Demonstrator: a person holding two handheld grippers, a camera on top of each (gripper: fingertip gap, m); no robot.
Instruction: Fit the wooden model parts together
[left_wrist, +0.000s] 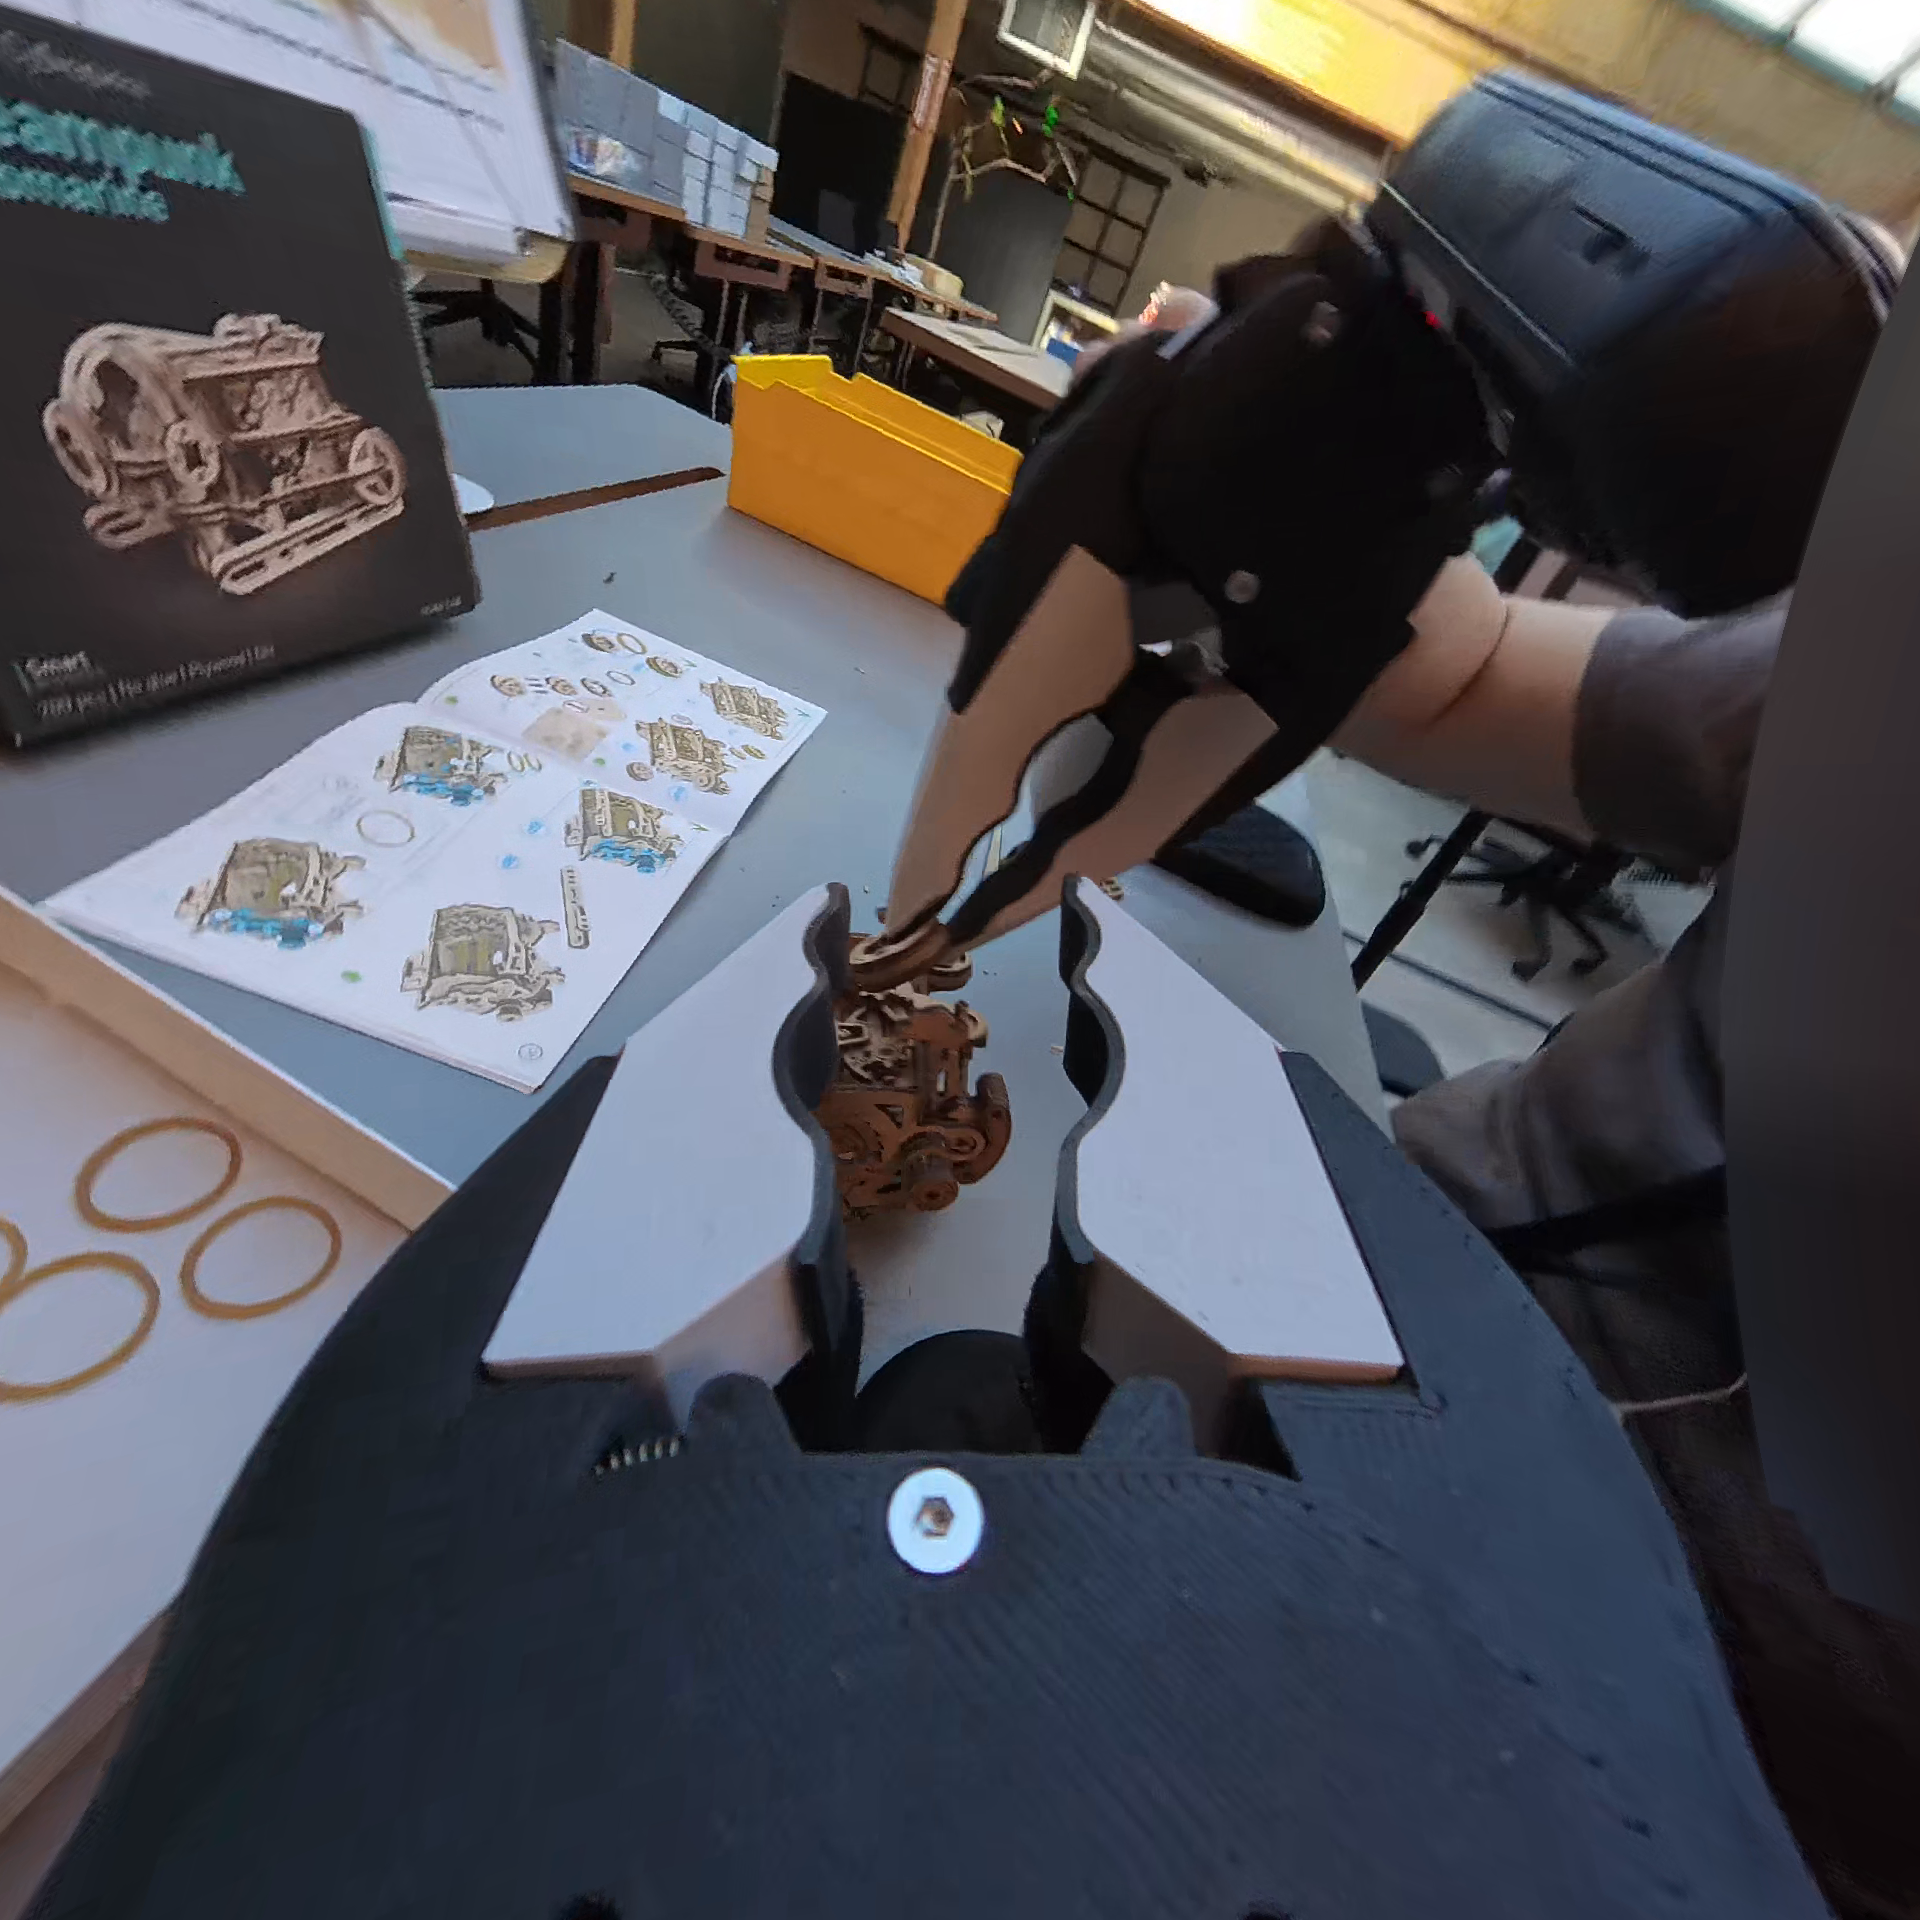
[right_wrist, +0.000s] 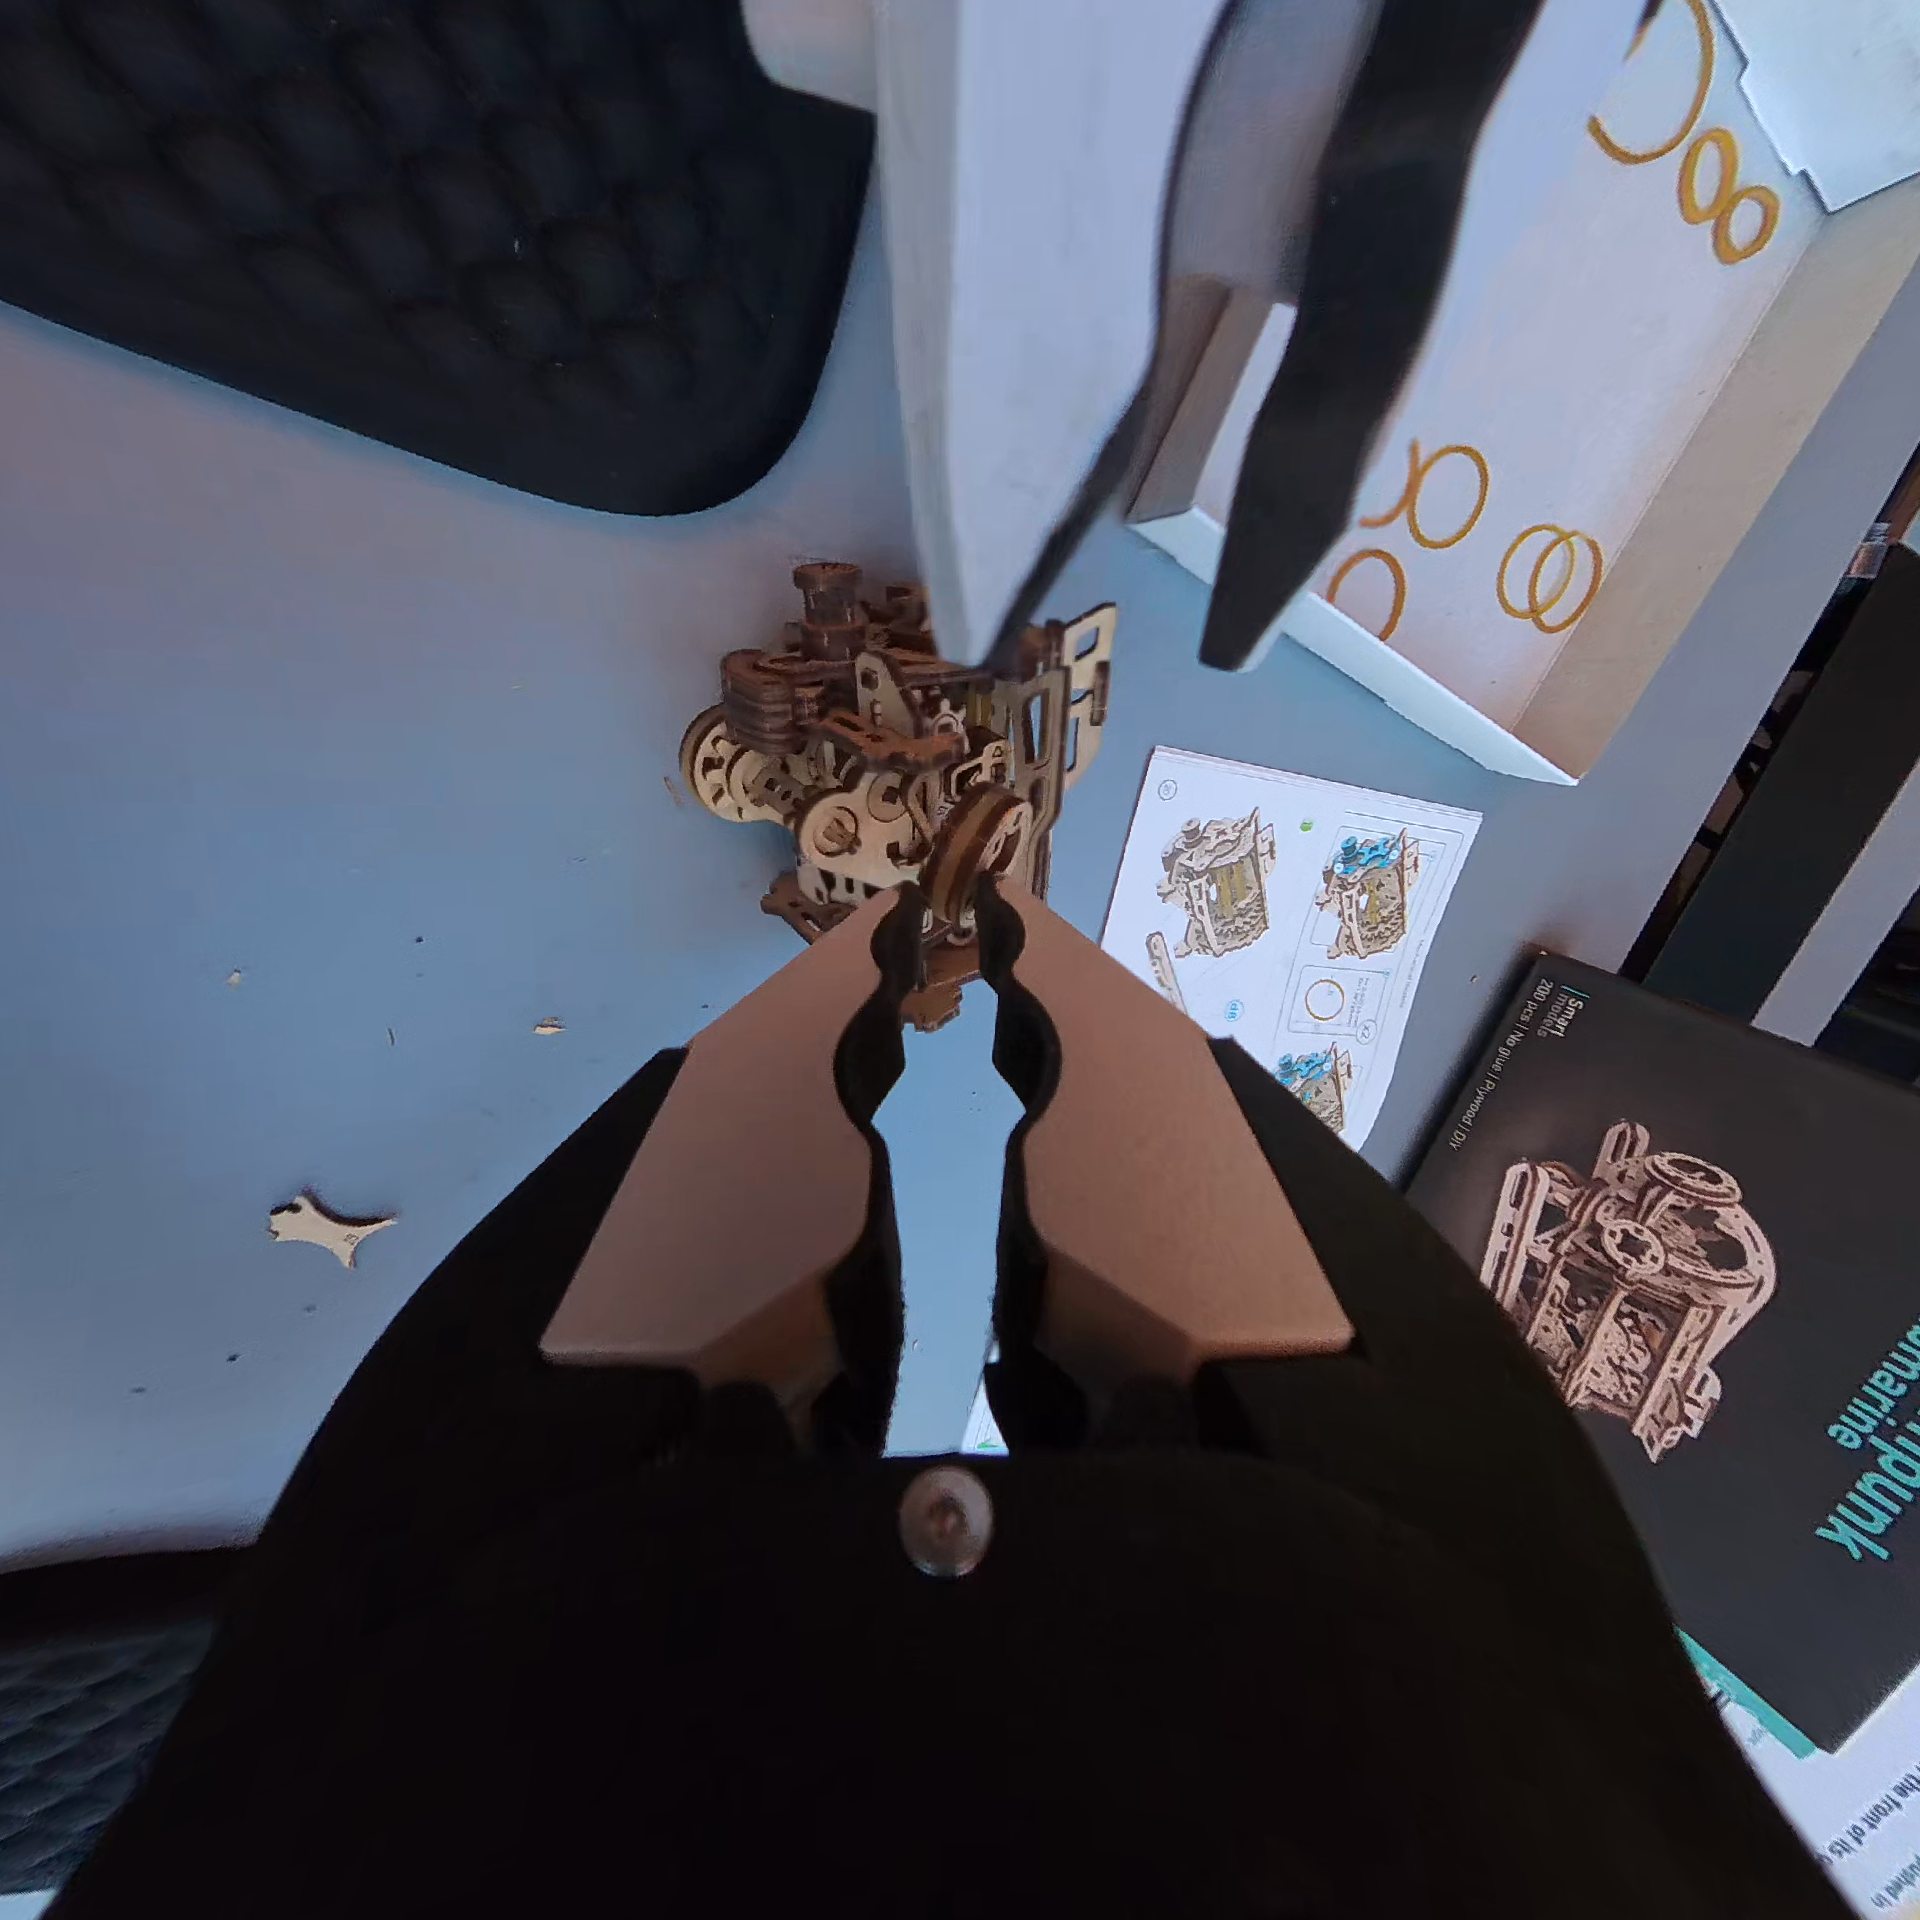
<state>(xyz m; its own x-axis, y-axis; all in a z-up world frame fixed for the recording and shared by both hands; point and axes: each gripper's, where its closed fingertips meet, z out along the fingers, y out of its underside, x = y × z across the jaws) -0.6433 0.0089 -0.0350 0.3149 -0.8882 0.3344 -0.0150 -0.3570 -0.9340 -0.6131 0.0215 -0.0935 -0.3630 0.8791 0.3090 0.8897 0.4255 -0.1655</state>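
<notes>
A small round wooden wheel (right_wrist: 975, 844) is pinched edge-on between the tips of the right hand-held gripper (right_wrist: 951, 902), whose jaws are drawn narrow around it. The wheel is held against the upper near side of the part-built wooden model (right_wrist: 862, 758), which stands on the grey worktop (right_wrist: 312, 831) and is not clamped by anything. In the left wrist view the wheel (left_wrist: 902, 951) is seen lying over the top of the model (left_wrist: 914, 1091).

The left hand-held gripper (left_wrist: 951, 940) is spread wide, its two fingers standing either side of the model; the left finger (left_wrist: 821, 1039) appears to be close against or touching the model's side, though contact cannot be confirmed, and the other is well apart from it.

Several risks are judged from this. Since the model is not gripped, a push from the wheel could slide or tip it across the worktop. If the wheel is not lined up with its axle or slot, which cannot be made out here, force could snap thin plywood or bend a peg. The wheel is held only by its rim at the very fingertips, so it could twist or spring out under pressure.

Farther out, an open instruction booklet (left_wrist: 457, 831) lies beside the model, with the kit box (left_wrist: 208, 395) behind it, a tray of rubber bands (left_wrist: 208, 1236), and a yellow bin (left_wrist: 873, 468). Small wood offcuts (right_wrist: 330, 1228) are scattered on the worktop and could be caught under the model's base.
</notes>
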